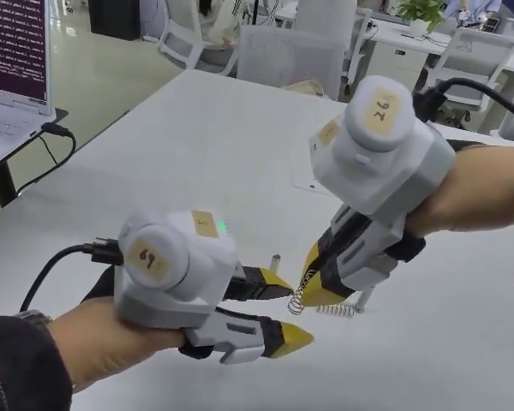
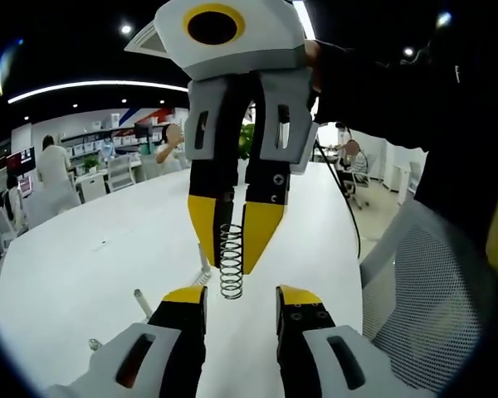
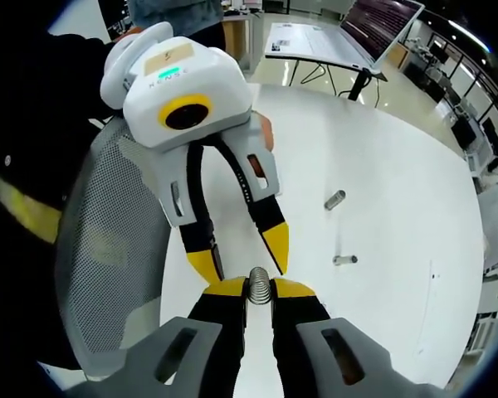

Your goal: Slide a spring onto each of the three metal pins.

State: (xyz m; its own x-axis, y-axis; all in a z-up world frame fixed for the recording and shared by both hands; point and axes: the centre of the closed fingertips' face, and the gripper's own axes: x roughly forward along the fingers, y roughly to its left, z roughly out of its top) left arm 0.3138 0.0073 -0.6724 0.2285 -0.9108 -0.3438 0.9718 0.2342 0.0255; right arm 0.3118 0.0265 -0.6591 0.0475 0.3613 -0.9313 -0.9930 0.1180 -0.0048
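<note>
Spring [image 2: 231, 261] sits pinched in the right tool [image 3: 261, 288], while the left tool [image 2: 242, 300] gapes wide.

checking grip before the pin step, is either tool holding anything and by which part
The right tool pinches a spring by one end, the rest sticking out past its tips. The left tool is open, holding nothing.

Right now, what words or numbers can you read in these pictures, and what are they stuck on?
"26": round label on the right hand-held gripper.
"69": round sticker on the left hand-held gripper.
Too blurred or small to read: the small top tag on the left one, the side tag on the right one, the laptop screen, and the grey print on the left one's housing.
</note>
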